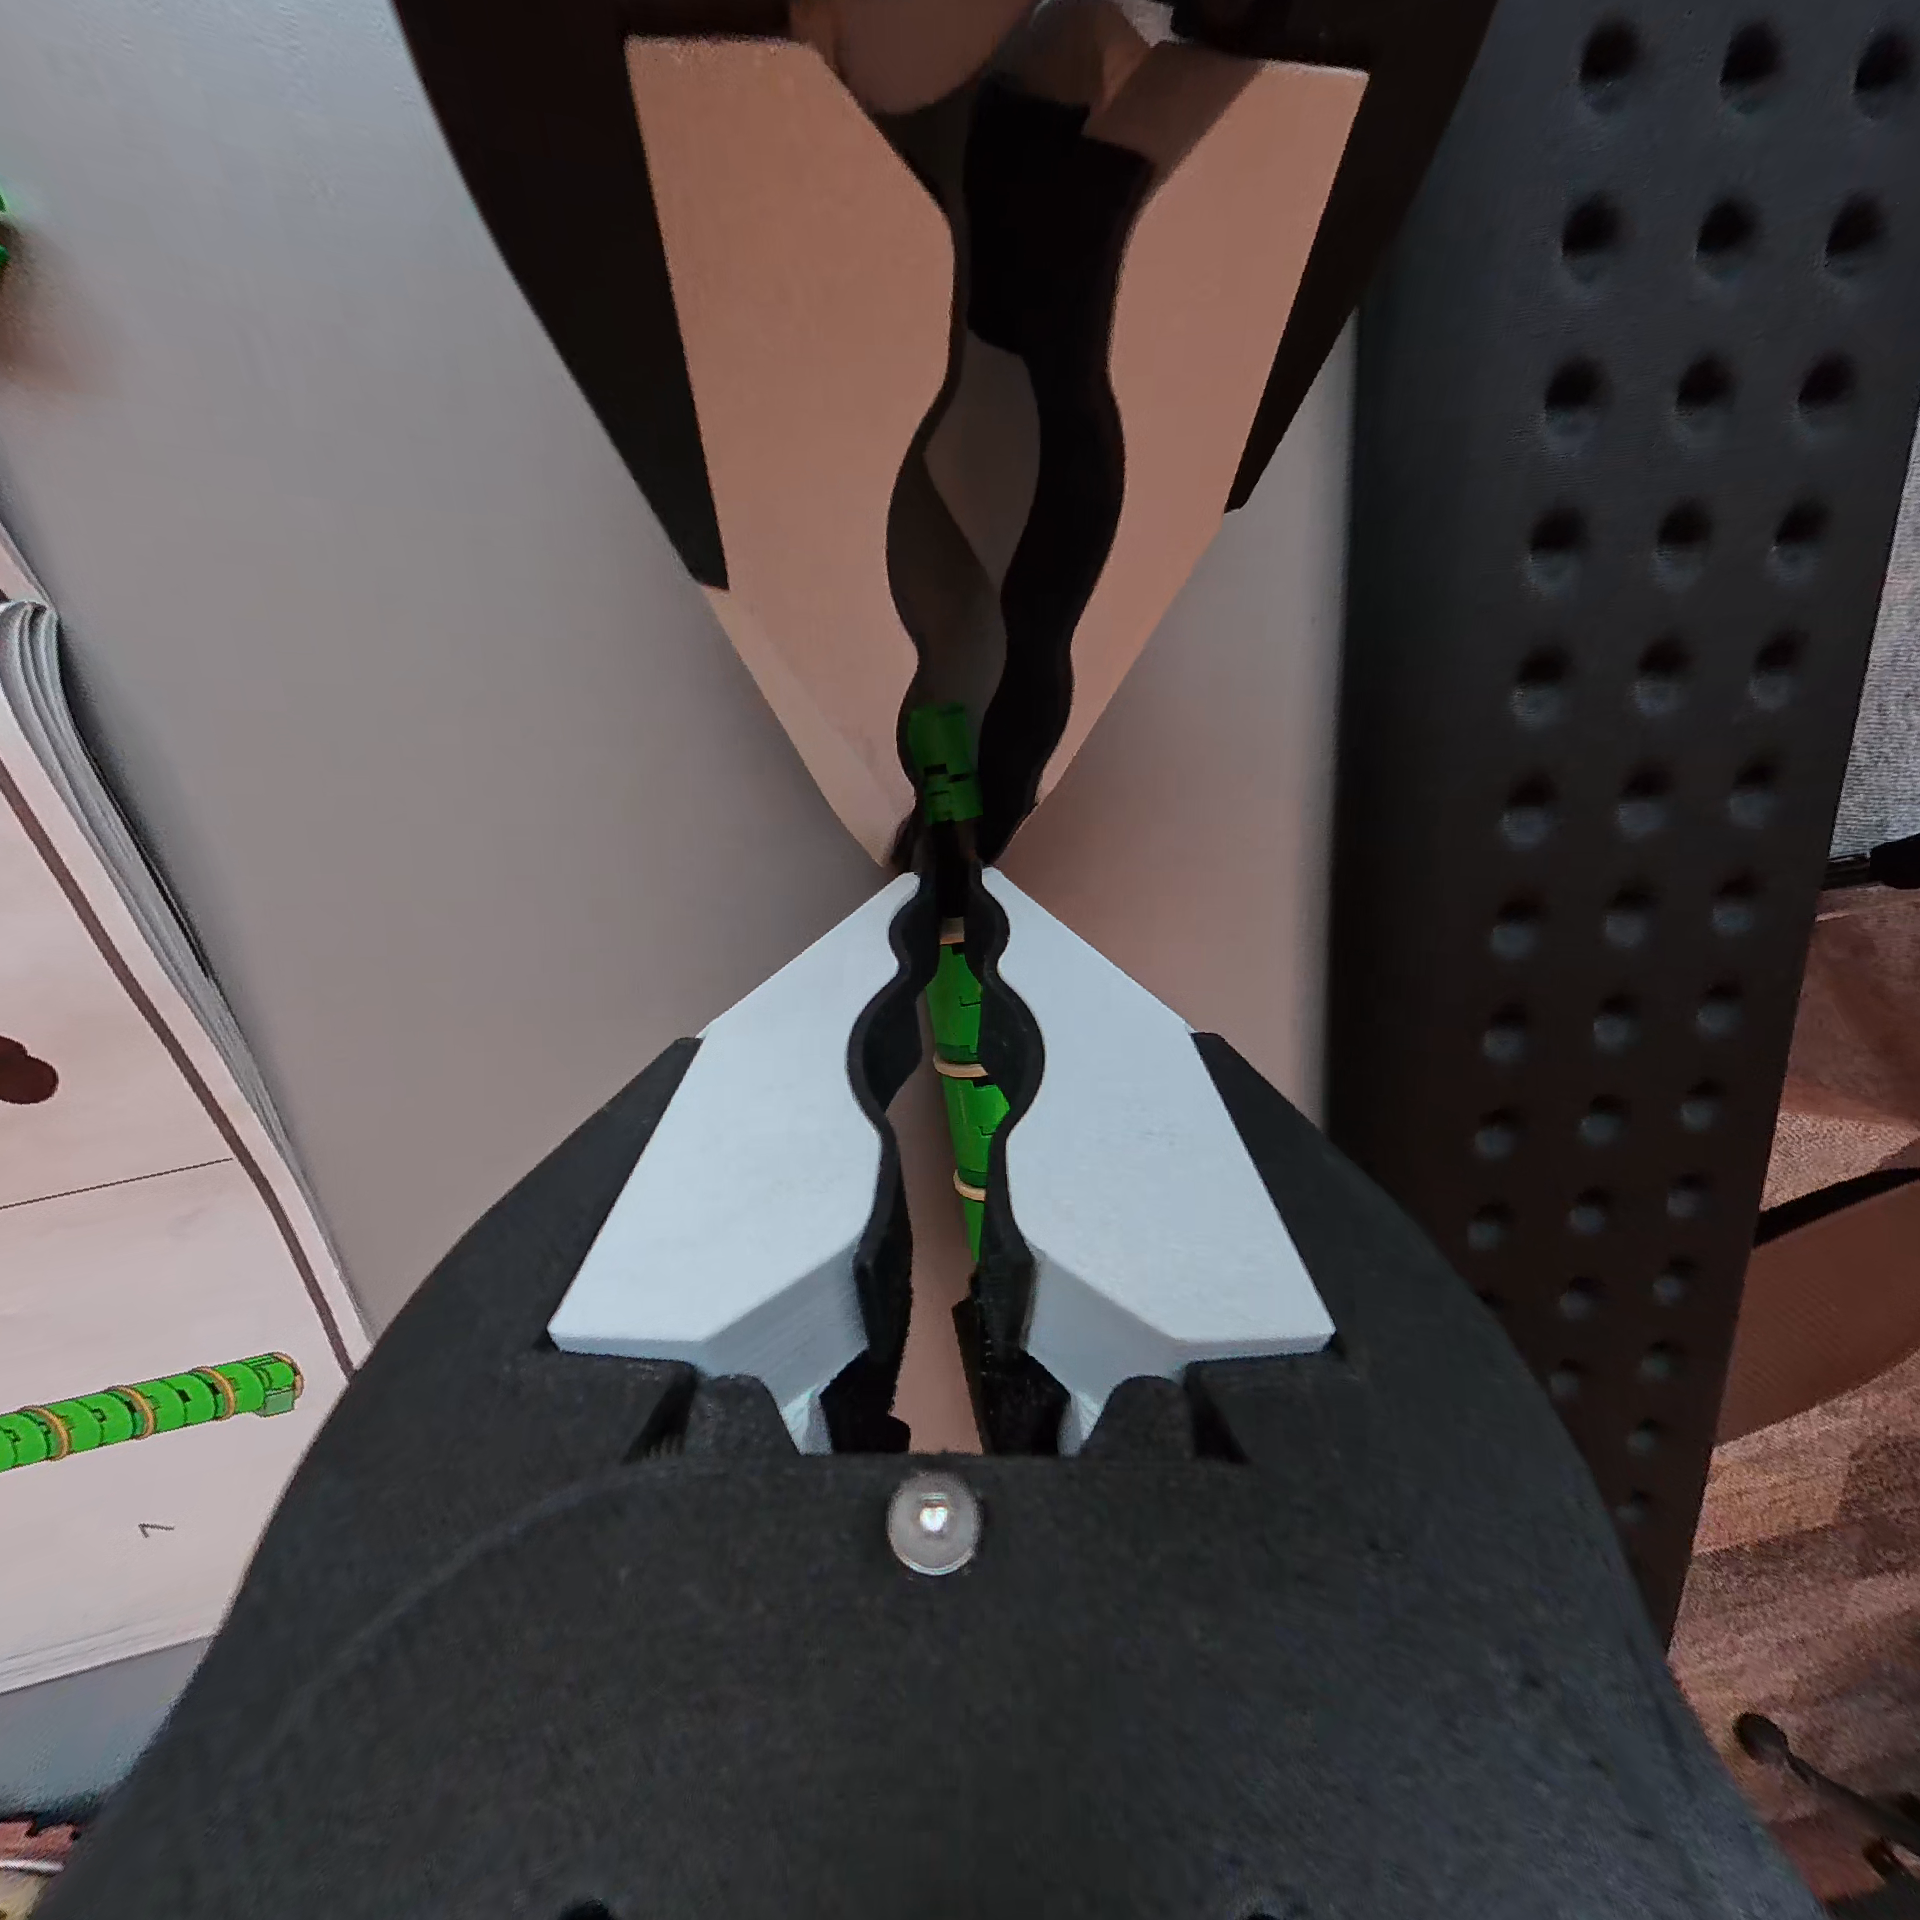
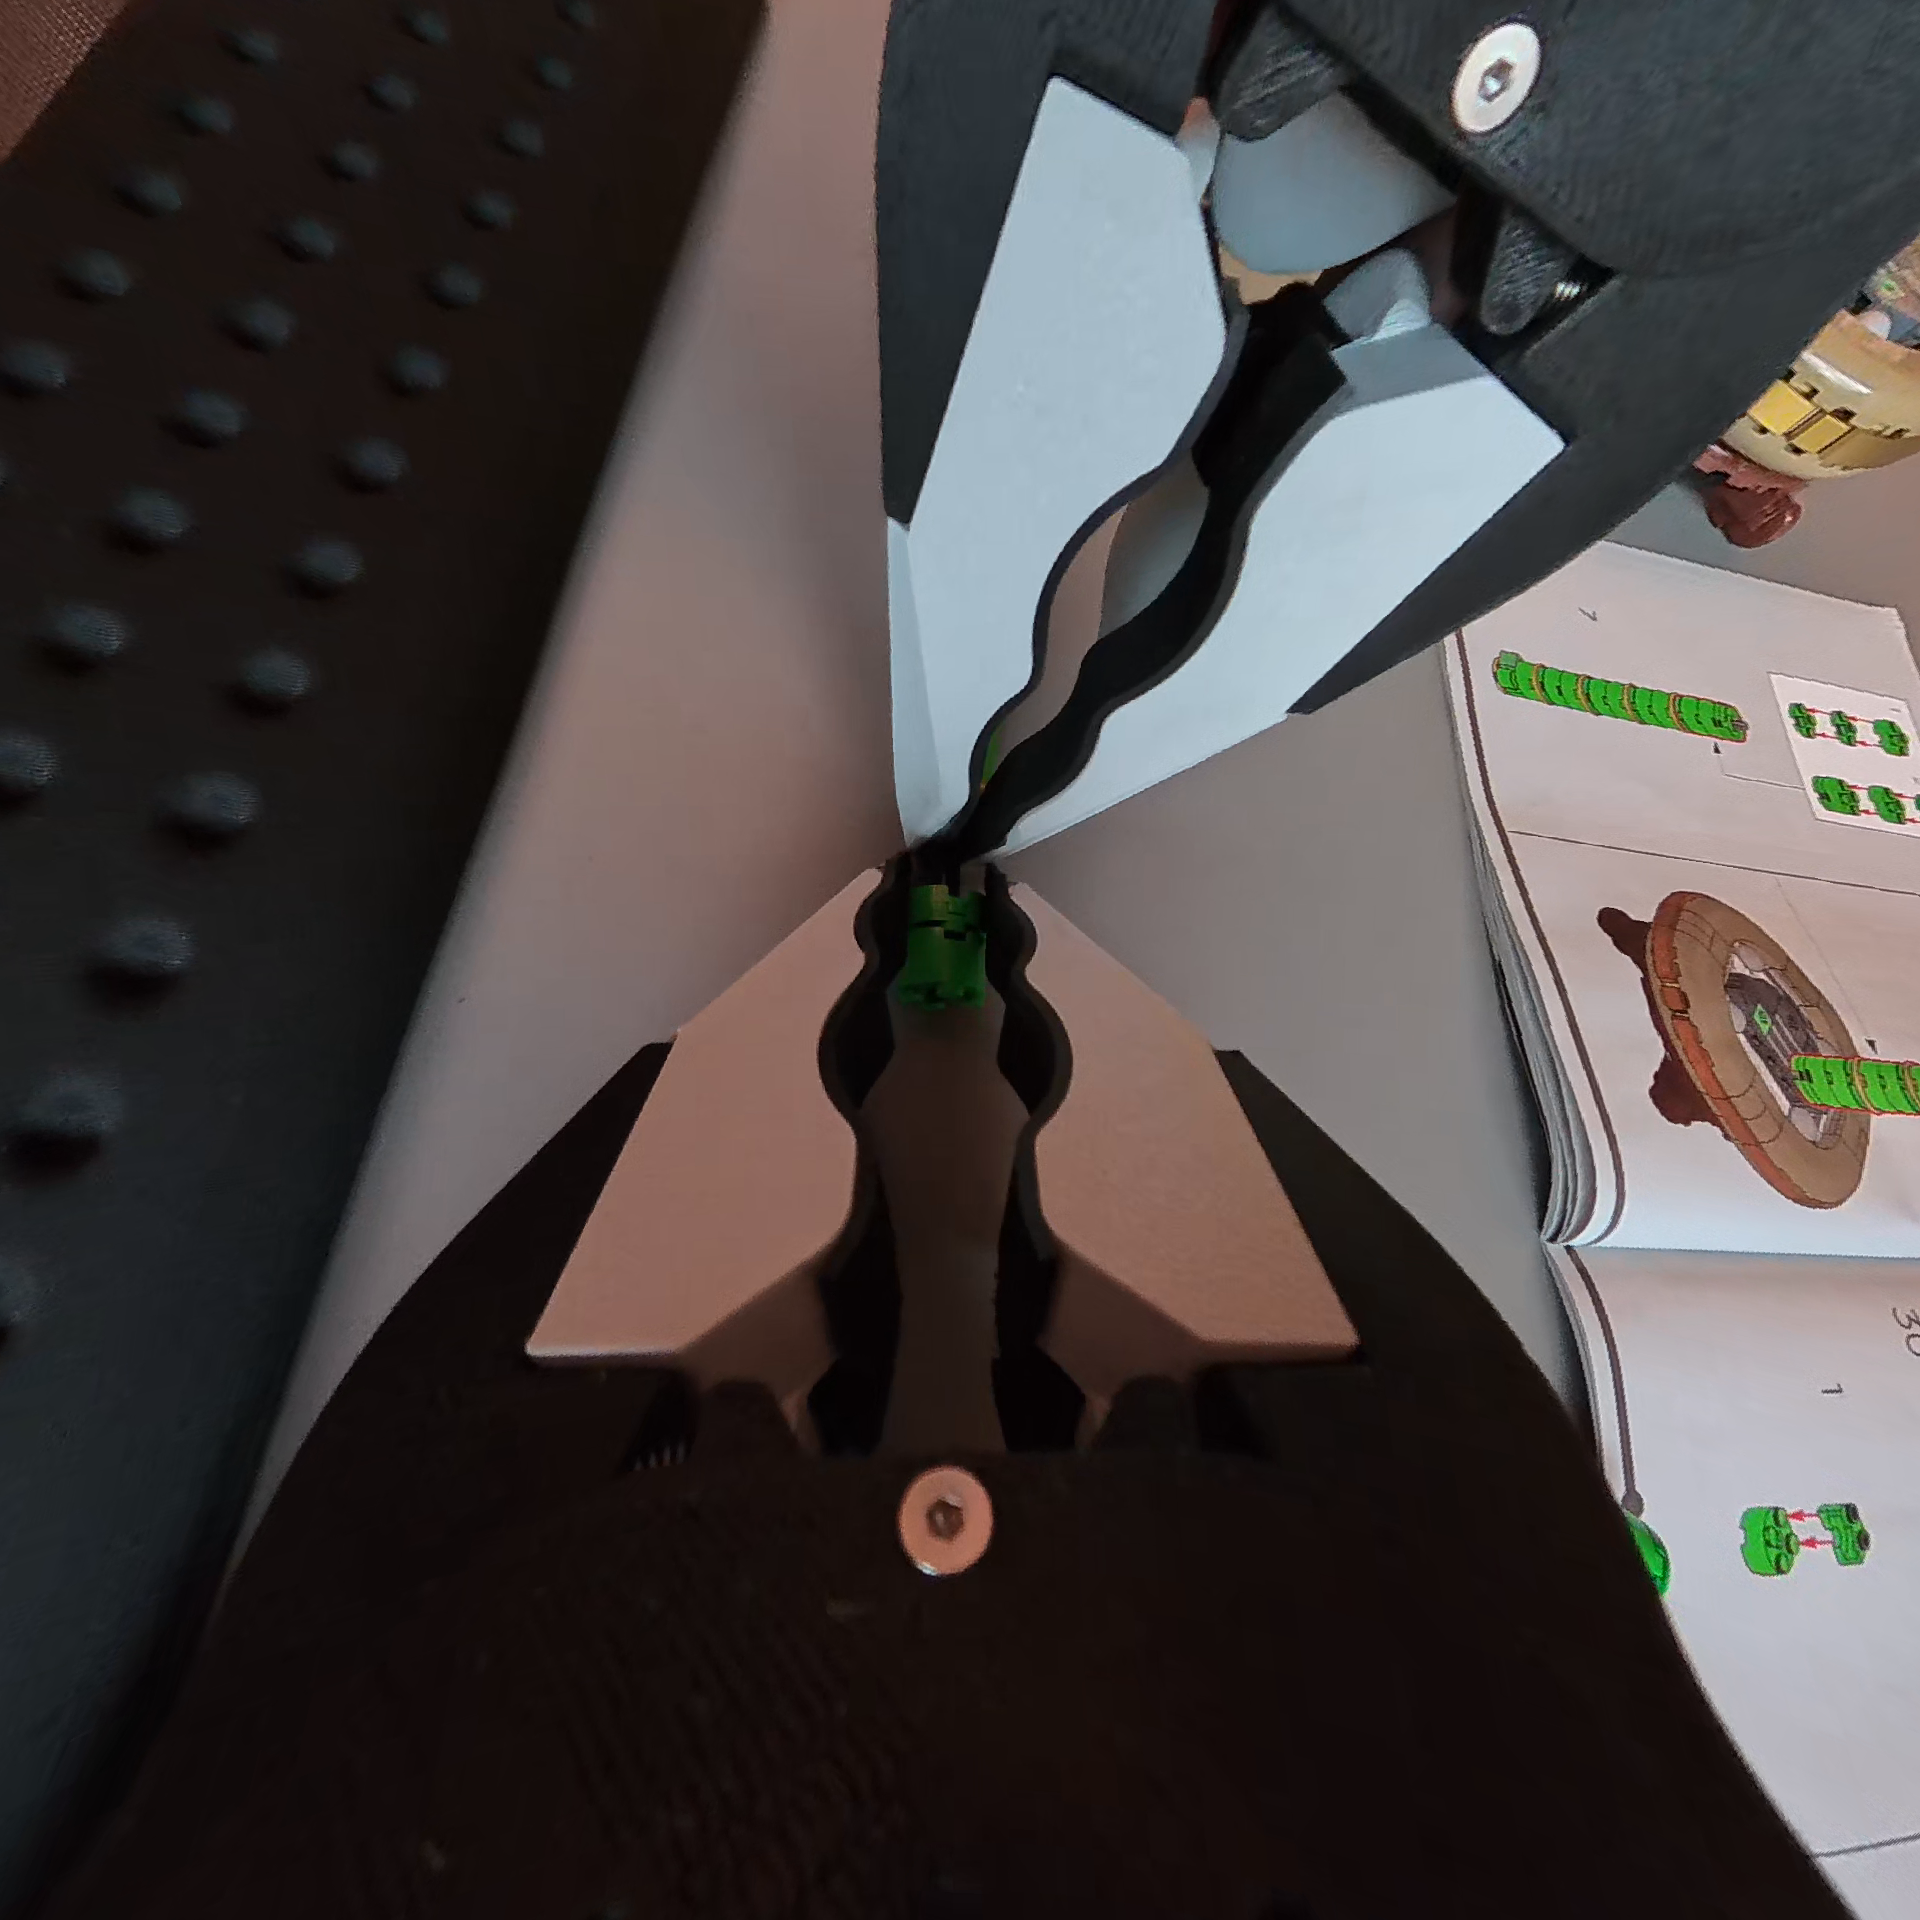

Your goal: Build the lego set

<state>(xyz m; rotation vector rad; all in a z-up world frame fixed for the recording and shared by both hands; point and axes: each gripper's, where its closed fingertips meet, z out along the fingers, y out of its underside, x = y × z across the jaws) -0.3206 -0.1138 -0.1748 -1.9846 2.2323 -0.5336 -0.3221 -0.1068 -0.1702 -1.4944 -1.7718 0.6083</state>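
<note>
Joining now: left gripper (image 1: 945,904) and right gripper (image 2: 940,883) meet tip to tip above the grey table (image 1: 436,623), both clenched on green parts.
Left gripper: it grasps the green stem (image 1: 961,1091), a rod of round green pieces with thin tan rings between.
Right gripper: it grasps one short green piece (image 2: 938,961) at its tips.
Where the pieces are: in the air between the two grippers, end to end; whether they already touch is hidden by the black pads.
Done: I count three tan rings on the stem, so I judge several segments are stacked.
Left to do: seating this piece, then probably mounting the stem on the round tan base (image 2: 1829,416), seen partly at the edge.
Counts: two grippers, one stem, one loose piece, one open instruction booklet (image 2: 1704,935), one black perforated panel (image 1: 1621,831).
</note>
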